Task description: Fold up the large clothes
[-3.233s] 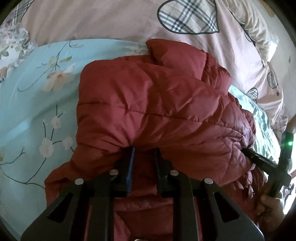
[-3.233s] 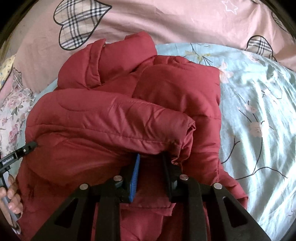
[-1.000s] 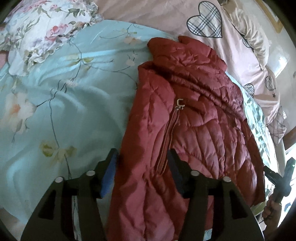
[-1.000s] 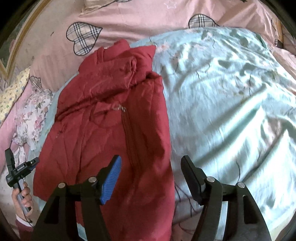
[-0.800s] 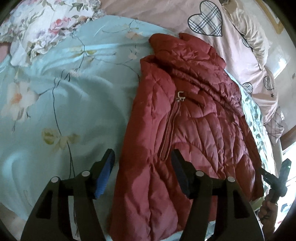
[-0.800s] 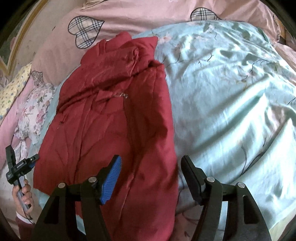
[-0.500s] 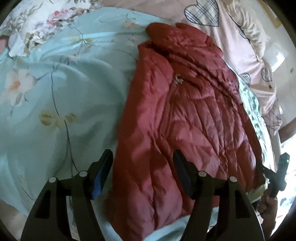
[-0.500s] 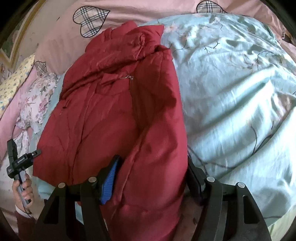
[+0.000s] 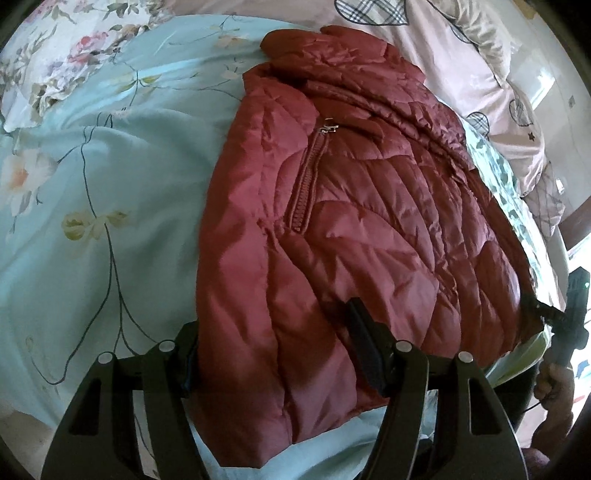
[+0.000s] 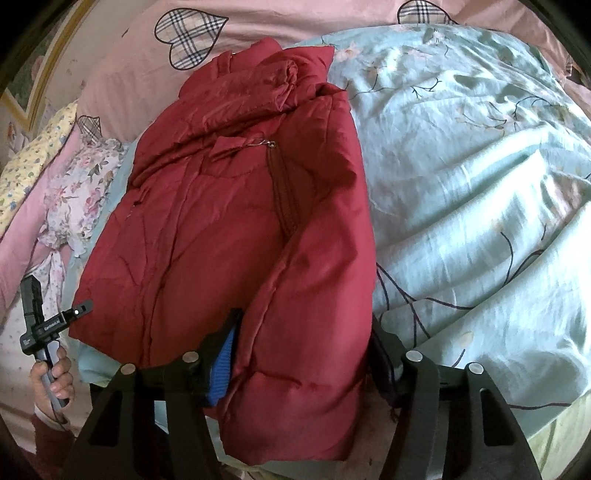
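A dark red quilted jacket (image 9: 369, 203) lies front up on the bed, collar at the far end, its zip (image 9: 303, 192) running down the middle. My left gripper (image 9: 273, 317) straddles the jacket's near left hem corner. Its jaws are closing, with the puffy fabric between them, not pinched. In the right wrist view the jacket (image 10: 221, 221) fills the middle. My right gripper (image 10: 304, 317) straddles the near right hem corner. Its jaws are closing too, and a thick fold bulges between the blue pad (image 10: 223, 358) and the other finger.
A pale blue flowered quilt (image 10: 480, 184) covers the bed, and its near edge runs just below both grippers. A pink sheet with plaid hearts (image 10: 258, 22) lies beyond the collar. A floral pillow (image 9: 55, 55) sits at the far left. A hand (image 10: 51, 373) holds the left gripper's handle.
Both grippers came down and forward onto the jacket's near hem. The hem corners, which lay ahead of the jaws a second ago, now sit between them. The right jaws have narrowed.
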`<state>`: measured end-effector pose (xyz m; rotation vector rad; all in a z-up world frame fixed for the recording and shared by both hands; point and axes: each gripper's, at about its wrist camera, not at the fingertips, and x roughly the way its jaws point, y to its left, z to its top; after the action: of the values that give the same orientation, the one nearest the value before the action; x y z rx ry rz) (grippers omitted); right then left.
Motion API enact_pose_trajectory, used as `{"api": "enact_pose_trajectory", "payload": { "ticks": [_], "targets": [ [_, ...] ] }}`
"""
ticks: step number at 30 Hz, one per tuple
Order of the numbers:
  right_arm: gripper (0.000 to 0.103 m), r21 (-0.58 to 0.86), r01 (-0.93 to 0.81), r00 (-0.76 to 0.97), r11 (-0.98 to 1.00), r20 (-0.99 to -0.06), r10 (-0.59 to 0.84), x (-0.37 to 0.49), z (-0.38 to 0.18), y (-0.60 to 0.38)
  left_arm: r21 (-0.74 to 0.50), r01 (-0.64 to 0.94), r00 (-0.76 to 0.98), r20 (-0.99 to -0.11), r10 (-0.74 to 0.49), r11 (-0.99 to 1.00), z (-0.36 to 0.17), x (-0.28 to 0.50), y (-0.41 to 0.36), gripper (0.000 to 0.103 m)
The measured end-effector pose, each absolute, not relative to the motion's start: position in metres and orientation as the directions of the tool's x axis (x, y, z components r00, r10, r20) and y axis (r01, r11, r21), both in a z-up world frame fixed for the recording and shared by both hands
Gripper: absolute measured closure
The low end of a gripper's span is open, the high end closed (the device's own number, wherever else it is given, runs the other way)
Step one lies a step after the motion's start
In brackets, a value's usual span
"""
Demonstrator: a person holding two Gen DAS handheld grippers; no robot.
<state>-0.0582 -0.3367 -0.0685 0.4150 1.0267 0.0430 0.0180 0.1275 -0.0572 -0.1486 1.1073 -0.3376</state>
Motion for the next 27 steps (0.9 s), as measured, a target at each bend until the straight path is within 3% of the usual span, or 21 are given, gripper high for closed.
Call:
{"api": "enact_pose_trajectory", "payload": {
  "ticks": [4,9,11,13,16,18,27],
  "targets": [
    [0.051,0.353,0.145,0.528,0.924,-0.818,0.230,-0.060,-0.067,-0.334,-0.275,0.213,0.403,-0.849,-0.341,0.938,-0.057,0.015,0.124,0.051],
    [0.048,0.377,0.157,0.519,0.913,-0.818,0.249,-0.060,-0.070,-0.336,-0.300,0.209,0.398,-0.843,-0.361,0.931,-0.059,0.016,0.126,0.052],
    [0.048,0.381,0.154,0.520,0.912,-0.816,0.253,-0.062,-0.070,-0.336,-0.310,0.212,0.400,-0.837,-0.372,0.927,-0.058,0.015,0.128,0.073],
    [0.055,0.370,0.143,0.525,0.918,-0.815,0.247,-0.063,-0.068,-0.335,-0.331,0.214,0.404,-0.827,-0.392,0.919,-0.057,0.014,0.129,0.079],
    [0.071,0.380,0.119,0.549,0.917,-0.795,0.258,-0.068,-0.062,-0.333,-0.337,0.225,0.417,-0.815,-0.403,0.914,-0.052,0.010,0.130,0.085],
    [0.075,0.402,0.103,0.564,0.910,-0.777,0.279,-0.071,-0.058,-0.334,-0.331,0.232,0.424,-0.812,-0.401,0.915,-0.048,0.006,0.130,0.086],
    [0.080,0.541,0.015,0.631,0.841,-0.658,0.412,-0.087,-0.034,-0.349,-0.372,0.273,0.466,-0.756,-0.460,0.887,-0.015,0.001,0.137,0.089]
  ]
}}
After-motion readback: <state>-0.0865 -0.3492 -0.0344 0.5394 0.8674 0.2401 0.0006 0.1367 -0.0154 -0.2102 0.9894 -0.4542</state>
